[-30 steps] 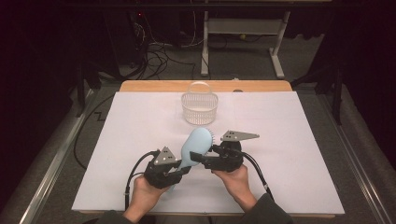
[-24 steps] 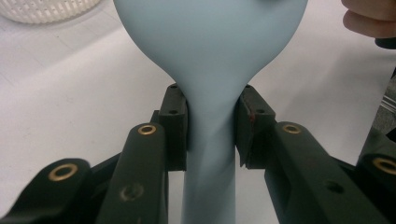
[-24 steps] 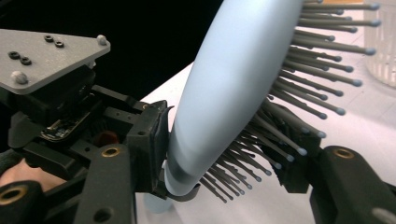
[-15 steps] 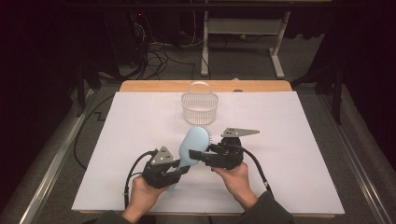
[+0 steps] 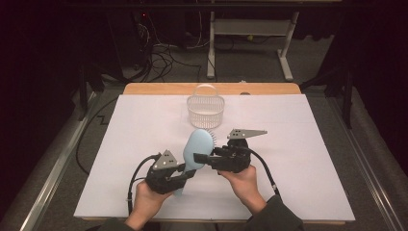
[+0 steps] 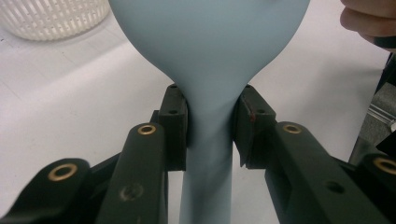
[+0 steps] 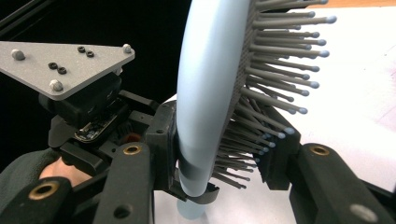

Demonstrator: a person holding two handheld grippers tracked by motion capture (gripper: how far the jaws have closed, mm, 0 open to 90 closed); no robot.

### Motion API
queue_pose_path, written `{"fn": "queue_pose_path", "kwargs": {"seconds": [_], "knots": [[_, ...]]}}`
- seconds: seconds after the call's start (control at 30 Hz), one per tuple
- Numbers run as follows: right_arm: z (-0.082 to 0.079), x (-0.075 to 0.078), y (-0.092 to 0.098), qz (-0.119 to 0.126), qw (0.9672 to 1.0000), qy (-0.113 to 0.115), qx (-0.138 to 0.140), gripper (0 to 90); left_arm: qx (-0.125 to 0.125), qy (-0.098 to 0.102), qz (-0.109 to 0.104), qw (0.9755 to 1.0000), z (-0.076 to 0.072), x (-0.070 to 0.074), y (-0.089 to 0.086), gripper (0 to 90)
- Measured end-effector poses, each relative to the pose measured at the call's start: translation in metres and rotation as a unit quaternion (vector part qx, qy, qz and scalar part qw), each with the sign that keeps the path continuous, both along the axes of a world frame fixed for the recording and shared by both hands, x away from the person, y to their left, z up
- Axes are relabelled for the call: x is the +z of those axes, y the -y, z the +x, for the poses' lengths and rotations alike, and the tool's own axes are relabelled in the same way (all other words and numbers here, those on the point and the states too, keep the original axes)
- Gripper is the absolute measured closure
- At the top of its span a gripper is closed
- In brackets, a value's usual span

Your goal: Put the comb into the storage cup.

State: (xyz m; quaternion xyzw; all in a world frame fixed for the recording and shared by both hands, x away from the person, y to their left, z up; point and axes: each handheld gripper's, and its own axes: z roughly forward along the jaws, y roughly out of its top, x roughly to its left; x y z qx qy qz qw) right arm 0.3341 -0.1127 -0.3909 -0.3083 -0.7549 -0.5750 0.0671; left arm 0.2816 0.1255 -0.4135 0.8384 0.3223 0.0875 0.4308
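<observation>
left tool (image 6: pixel 210 135) clamps the blue hairbrush (image 5: pixel 196 147) at its neck above the white desk (image 5: pixel 298 144); right tool (image 7: pixel 219 172), jaws just closing, pinches its bristled head; high view adds a white basket (image 5: pixel 205 109), dark cabled floor.

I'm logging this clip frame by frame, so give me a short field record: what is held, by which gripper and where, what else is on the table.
held thing: light blue hairbrush, lifted off the white table cover
left gripper: shut on the brush neck, just below the head
right gripper: jaws just been closing, now shut across the head, one pad on the back, one on the bristles
also on table: white basket, beyond the brush
</observation>
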Motion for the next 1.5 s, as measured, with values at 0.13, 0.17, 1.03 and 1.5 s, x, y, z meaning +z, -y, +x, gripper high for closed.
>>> {"fn": "queue_pose_path", "kwargs": {"seconds": [0.13, 0.17, 1.03, 1.5], "knots": [[0.000, 0.004, -0.002, -0.007, 1.0000, 0.003, 0.004, 57.0, -0.001, 0.001, -0.006, 1.0000, 0.000, 0.000, -0.002, 66.6], [0.000, 0.004, -0.002, -0.009, 0.9999, 0.005, 0.004, 57.1, -0.001, 0.002, -0.008, 1.0000, 0.000, 0.000, -0.002, 66.6], [0.003, 0.009, 0.003, -0.012, 0.9999, 0.001, 0.005, 57.1, 0.004, 0.005, -0.015, 0.9999, 0.003, -0.004, -0.002, 32.6], [0.003, 0.017, 0.011, -0.023, 0.9997, 0.007, 0.001, 57.0, 0.009, 0.017, -0.017, 0.9997, 0.002, -0.003, -0.005, 26.3]]}}
